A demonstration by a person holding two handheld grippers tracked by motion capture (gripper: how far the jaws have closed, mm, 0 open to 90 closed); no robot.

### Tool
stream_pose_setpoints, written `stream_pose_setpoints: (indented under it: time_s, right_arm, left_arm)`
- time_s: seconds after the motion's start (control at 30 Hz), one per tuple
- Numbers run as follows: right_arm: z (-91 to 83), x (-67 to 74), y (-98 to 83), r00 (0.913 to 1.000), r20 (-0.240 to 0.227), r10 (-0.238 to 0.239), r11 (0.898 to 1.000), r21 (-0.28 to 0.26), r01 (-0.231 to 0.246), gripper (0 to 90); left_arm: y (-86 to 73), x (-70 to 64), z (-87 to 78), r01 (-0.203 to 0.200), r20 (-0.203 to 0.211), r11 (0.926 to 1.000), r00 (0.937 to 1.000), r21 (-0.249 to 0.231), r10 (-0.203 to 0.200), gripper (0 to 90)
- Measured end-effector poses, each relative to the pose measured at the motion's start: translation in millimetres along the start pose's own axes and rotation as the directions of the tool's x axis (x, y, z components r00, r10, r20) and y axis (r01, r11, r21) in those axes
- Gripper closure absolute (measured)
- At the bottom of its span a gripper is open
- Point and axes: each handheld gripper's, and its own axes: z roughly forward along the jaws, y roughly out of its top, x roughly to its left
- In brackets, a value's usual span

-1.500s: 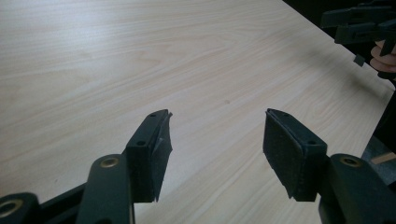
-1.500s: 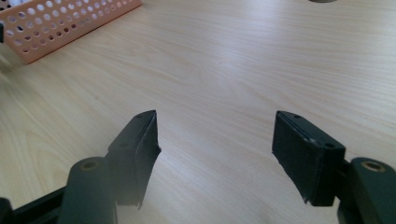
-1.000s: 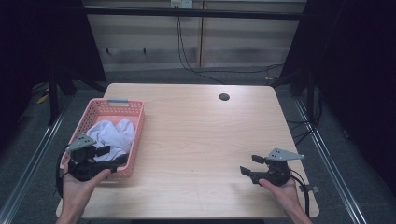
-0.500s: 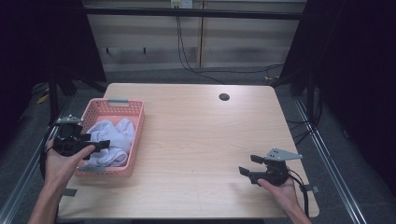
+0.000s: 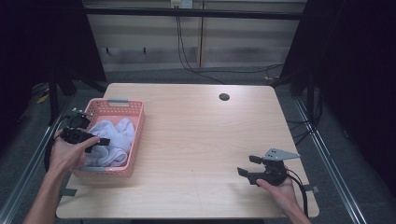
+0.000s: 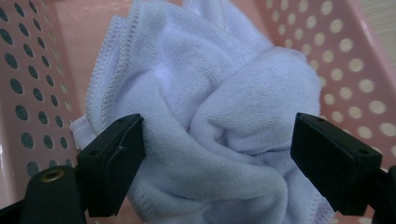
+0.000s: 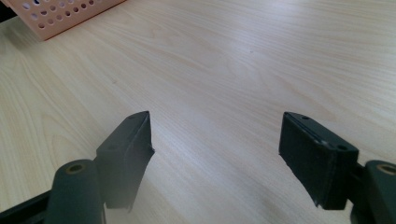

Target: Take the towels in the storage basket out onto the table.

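Observation:
A crumpled white towel (image 5: 113,135) lies in a pink perforated basket (image 5: 117,105) at the table's left. My left gripper (image 5: 102,141) reaches over the basket's left wall, pointing at the towel. In the left gripper view the towel (image 6: 219,93) bulges between the wide-apart jaws of the left gripper (image 6: 217,154), which have just been opening; the pads do not squeeze it. The basket wall (image 6: 28,70) shows on both sides. My right gripper (image 5: 247,166) rests open near the table's front right. The right gripper (image 7: 215,149) has only bare wood between its jaws.
The light wooden table (image 5: 196,130) has a round dark cable hole (image 5: 224,97) near its far edge. A corner of the basket (image 7: 60,16) shows at the top left of the right gripper view. Metal rails run along both table sides.
My left hand has moved from the basket's near corner farther along its left side, and its jaws now point in over the towel. The right hand has stayed put.

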Motion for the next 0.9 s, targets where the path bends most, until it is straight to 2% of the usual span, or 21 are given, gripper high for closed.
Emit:
stream_pose_setpoints:
  time_s: [0.07,0.13,0.17,0.2,0.23,0.27,0.33,0.4,0.47,0.53,0.63,0.67,0.7,0.73,0.77,0.8,0.83,0.87,0.9]
  right_arm:
    - [0.5,0.1,0.2,1.0,0.0,-0.005,1.0,0.001,0.005,25.2]
    - [0.1,0.3,0.5,1.0,-0.004,-0.003,1.0,-0.005,0.003,25.2]
    - [-0.1,0.2,0.5,1.0,-0.004,-0.003,1.0,-0.006,0.003,25.2]
    - [-0.3,0.2,0.5,1.0,-0.006,-0.001,1.0,-0.004,0.001,25.2]
    - [-0.4,0.2,0.5,1.0,-0.004,-0.003,1.0,-0.004,0.003,25.2]
    - [-0.2,0.2,0.4,1.0,-0.006,-0.005,1.0,-0.004,0.005,25.3]
    - [0.7,-0.2,0.4,0.9999,-0.007,-0.01,1.0,0.0,0.01,25.5]
    - [1.0,-0.2,0.5,0.9999,-0.011,-0.009,1.0,0.001,0.009,25.7]
    - [1.3,0.3,0.7,0.9999,-0.01,-0.01,1.0,0.006,0.01,25.7]
    - [1.7,1.3,0.8,0.9998,-0.009,-0.02,1.0,0.01,0.02,26.0]
    - [2.3,1.4,0.7,0.9996,-0.012,-0.027,1.0,0.014,0.027,26.0]
    - [2.9,1.5,0.7,0.9996,-0.008,-0.026,1.0,0.017,0.026,26.1]
    - [2.9,1.5,0.7,0.9996,-0.008,-0.026,1.0,0.017,0.026,26.1]
    - [3.4,1.5,1.0,0.9996,-0.013,-0.027,0.999,0.019,0.027,26.5]
    - [3.4,1.5,1.0,0.9996,-0.013,-0.027,0.999,0.019,0.027,26.5]
    - [3.3,1.7,1.1,0.9995,-0.012,-0.028,0.999,0.018,0.029,26.5]
    - [3.4,2.0,1.2,0.9995,-0.013,-0.028,0.999,0.019,0.028,26.5]
    - [3.6,2.1,1.2,0.9994,-0.018,-0.03,0.999,0.02,0.03,26.6]
    - [3.6,2.6,1.3,0.9994,-0.016,-0.031,0.999,0.021,0.032,26.7]
  left_arm:
    - [2.8,-3.8,4.5,-0.013,-0.001,0.9998,0.9999,0.017,0.013,15.7]
    - [5.1,-5.4,9.8,-0.024,-0.004,0.998,0.9997,0.059,0.024,15.2]
    - [6.0,-7.3,13.2,-0.023,-0.023,0.9973,0.9994,0.07,0.024,14.7]
    - [7.2,-9.5,17.1,-0.021,-0.017,0.995,0.9996,0.097,0.023,13.7]
    - [7.6,-10.0,19.5,-0.033,-0.003,0.9933,0.9994,0.11,0.034,9.2]
    - [10.1,-12.8,24.5,-0.039,0.007,0.9887,0.9992,0.145,0.038,0.0]
    - [12.3,-14.9,27.6,-0.025,-0.002,0.9875,0.9997,0.156,0.025,0.0]
    - [16.2,-17.0,31.0,-0.035,-0.017,0.9827,0.9991,0.182,0.039,0.0]
    - [18.4,-17.7,35.7,-0.019,-0.025,0.9794,0.9994,0.201,0.025,0.0]
    - [19.8,-16.2,40.2,-0.016,-0.016,0.9733,0.9997,0.229,0.02,0.0]
    - [21.2,-13.0,44.0,-0.002,-0.003,0.9706,1.0,0.241,0.003,0.0]
    - [21.5,-12.4,47.9,0.021,0.001,0.9675,0.9998,0.252,-0.022,0.0]
    - [21.5,-12.4,47.9,0.021,0.001,0.9675,0.9998,0.252,-0.022,0.0]
    - [22.0,-13.5,51.9,0.014,-0.001,0.9628,0.9999,0.27,-0.015,0.0]
    - [22.0,-13.5,51.9,0.014,-0.001,0.9628,0.9999,0.27,-0.015,0.0]
    - [22.3,-14.8,55.3,0.018,-0.008,0.9591,0.9998,0.282,-0.016,0.0]
    - [23.0,-14.9,56.6,0.005,-0.009,0.9569,1.0,0.29,-0.003,0.0]
    - [22.7,-15.0,58.9,0.009,-0.01,0.956,0.9999,0.293,-0.007,0.0]
    - [22.8,-15.1,61.7,0.024,-0.019,0.9511,0.9996,0.308,-0.019,0.0]
